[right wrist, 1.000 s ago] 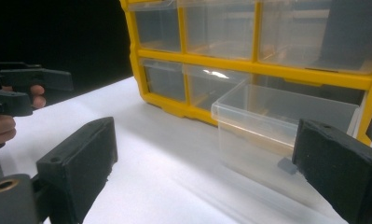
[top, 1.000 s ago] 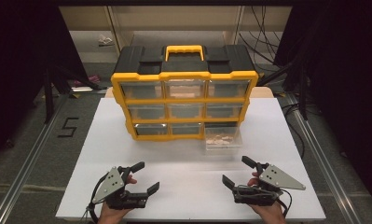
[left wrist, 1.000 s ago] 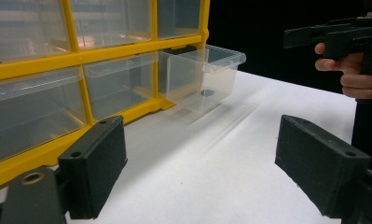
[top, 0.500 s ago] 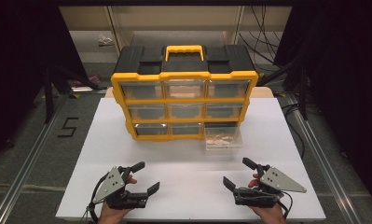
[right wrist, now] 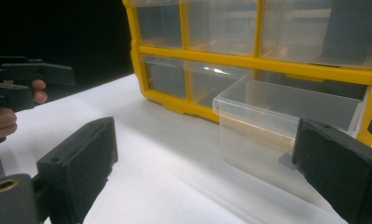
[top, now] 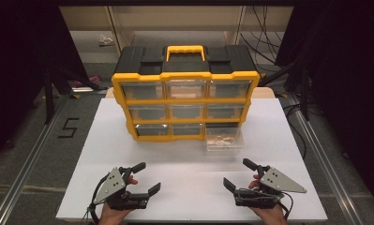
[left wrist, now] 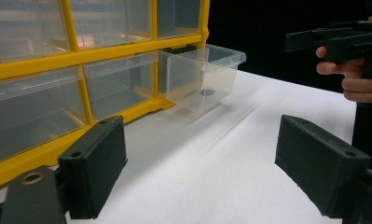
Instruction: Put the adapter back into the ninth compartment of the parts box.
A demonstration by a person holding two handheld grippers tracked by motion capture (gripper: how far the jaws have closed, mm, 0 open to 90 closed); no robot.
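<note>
floor marking: "5" | yellow organizer: no legible label

The drawer organizer stands on the table, toward the table's far edge and about centred between its sides. Its carry handle sits on top, at the middle. Nine drawers fill its front in three rows of three. The bottom-right drawer is pulled out in front of the organizer and rests on the table, its back end at its slot. Small pieces lie in it. Well in front of the organizer, near the table's near edge, the left gripper is held left of the organizer's middle and the right gripper right of it, well apart from each other and from the pulled-out drawer.
</note>
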